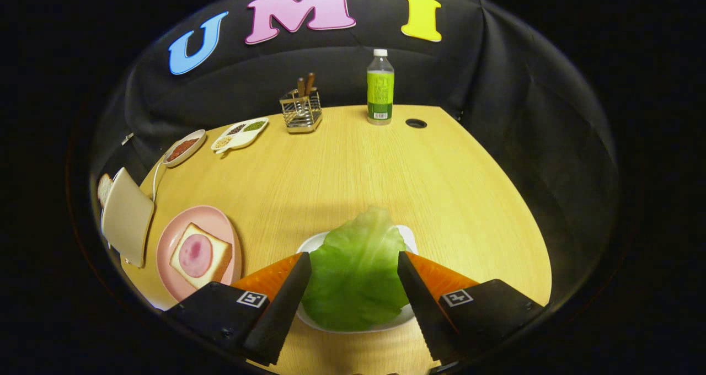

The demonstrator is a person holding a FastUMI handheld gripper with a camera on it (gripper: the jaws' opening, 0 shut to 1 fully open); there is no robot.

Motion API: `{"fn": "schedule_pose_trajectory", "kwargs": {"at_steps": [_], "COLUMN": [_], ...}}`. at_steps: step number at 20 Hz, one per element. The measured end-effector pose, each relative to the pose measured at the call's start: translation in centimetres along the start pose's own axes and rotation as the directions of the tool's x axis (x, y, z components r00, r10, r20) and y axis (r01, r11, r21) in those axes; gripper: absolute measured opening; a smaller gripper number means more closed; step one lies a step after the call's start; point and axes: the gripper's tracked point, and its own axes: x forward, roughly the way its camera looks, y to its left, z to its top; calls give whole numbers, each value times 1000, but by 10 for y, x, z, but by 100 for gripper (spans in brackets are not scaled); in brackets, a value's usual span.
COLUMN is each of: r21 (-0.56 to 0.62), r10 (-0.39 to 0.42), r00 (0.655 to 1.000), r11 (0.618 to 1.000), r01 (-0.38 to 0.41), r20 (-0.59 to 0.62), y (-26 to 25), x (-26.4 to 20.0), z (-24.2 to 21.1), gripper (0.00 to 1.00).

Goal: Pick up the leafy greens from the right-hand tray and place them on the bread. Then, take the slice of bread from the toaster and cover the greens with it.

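Observation:
A big green lettuce leaf [356, 270] lies on a white tray [411, 237] right in front of me. My gripper [354, 258] is open, one finger on each side of the leaf with their inner faces close to its edges; the leaf rests on the tray. Off to the left of the fingers, a pink plate [212, 218] holds a slice of bread [219, 252] with a round of ham [195, 255] on top. Further left stands a beige toaster [127, 215], and another slice of bread [104, 188] sticks out of it.
On the far side of the wooden table [358, 165] are a green-labelled bottle [380, 88], a wire utensil holder [301, 110], a divided dish of grains [241, 133] and a small oval dish of red food [183, 149]. A cable hole [416, 123] is near the bottle.

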Motion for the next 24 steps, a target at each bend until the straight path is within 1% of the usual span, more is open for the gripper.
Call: {"fn": "schedule_pose_trajectory", "kwargs": {"at_steps": [3,5,6,10,13,14,16,18,19,21,24], "r21": [2,-18,-28,-73,-76,-72,-87,-87,-99,-77,-28], "r10": [12,20,20,3,7,9,14,17,30,30,66], "r00": [998,997,998,998,995,993,992,991,991,989,983], "r11": [1000,1000,999,997,997,997,996,996,994,996,997], "r01": [-12,-22,-22,-8,-15,-18,-25,-28,-43,-41,-71], "r20": [-53,-75,-57,-68,-101,-114,-126,-130,-133,-142,-170], "y": [1,2,2,2,1,1,2,2,3,4,6], "x": [13,17,18,20,20,21,21,22,23,22,22], "z": [-17,-25,-22,-24,-26,-27,-24,-24,-25,-26,-25], "gripper": [98,95,92,89,85,70,69,37,37,13,6]}}
